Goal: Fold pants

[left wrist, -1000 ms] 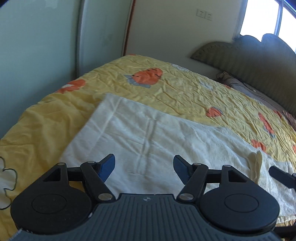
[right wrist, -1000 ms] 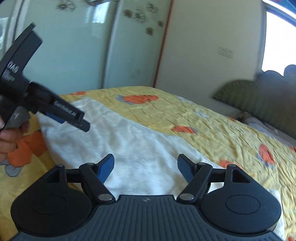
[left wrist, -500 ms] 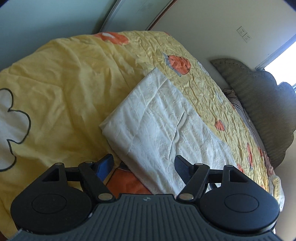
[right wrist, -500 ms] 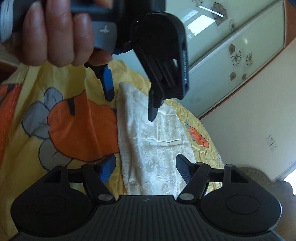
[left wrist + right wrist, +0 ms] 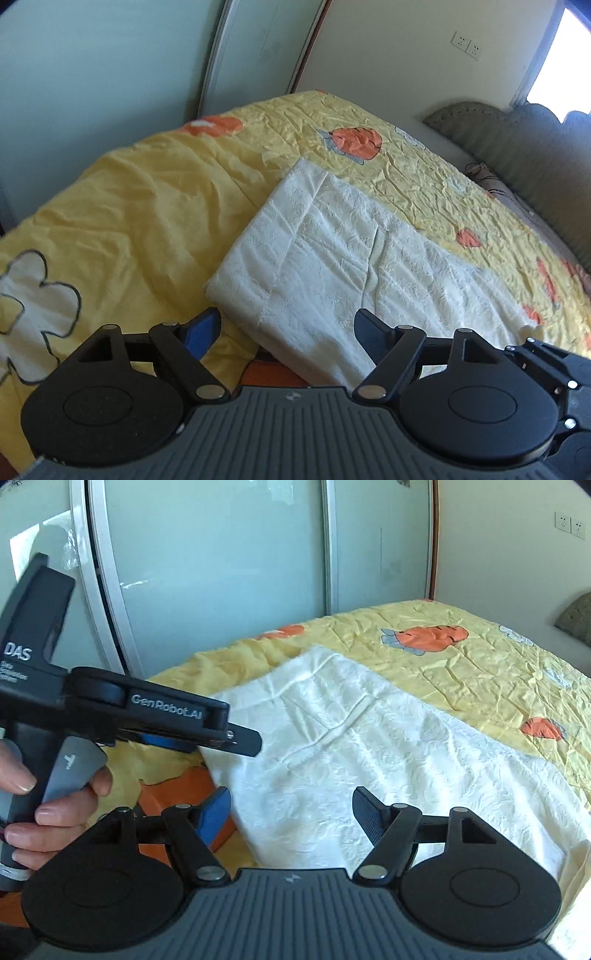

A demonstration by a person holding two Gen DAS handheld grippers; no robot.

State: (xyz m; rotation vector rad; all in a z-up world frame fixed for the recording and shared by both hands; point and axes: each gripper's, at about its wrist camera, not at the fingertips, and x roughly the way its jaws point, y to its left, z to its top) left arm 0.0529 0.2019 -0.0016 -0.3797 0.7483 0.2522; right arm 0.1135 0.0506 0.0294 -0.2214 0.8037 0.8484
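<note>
The white textured pants [image 5: 332, 266] lie flat on the yellow bedspread [image 5: 122, 206], running from the near left toward the far right; they also show in the right wrist view [image 5: 369, 746]. My left gripper [image 5: 288, 328] is open and empty, hovering just above the near corner of the pants. It shows from the side in the right wrist view [image 5: 207, 734], held by a hand at the left. My right gripper [image 5: 291, 812] is open and empty above the near edge of the pants.
The bed has orange cartoon prints [image 5: 428, 637]. Sliding glass wardrobe doors [image 5: 221, 572] stand behind the bed's foot. A grey-green headboard [image 5: 517, 147] and a pillow [image 5: 517, 206] lie at the far right. A wall socket [image 5: 467, 46] is on the cream wall.
Both grippers swung sharply down and back up over the second, and now point level across the bed again. The pants lie as before. Both stay open.
</note>
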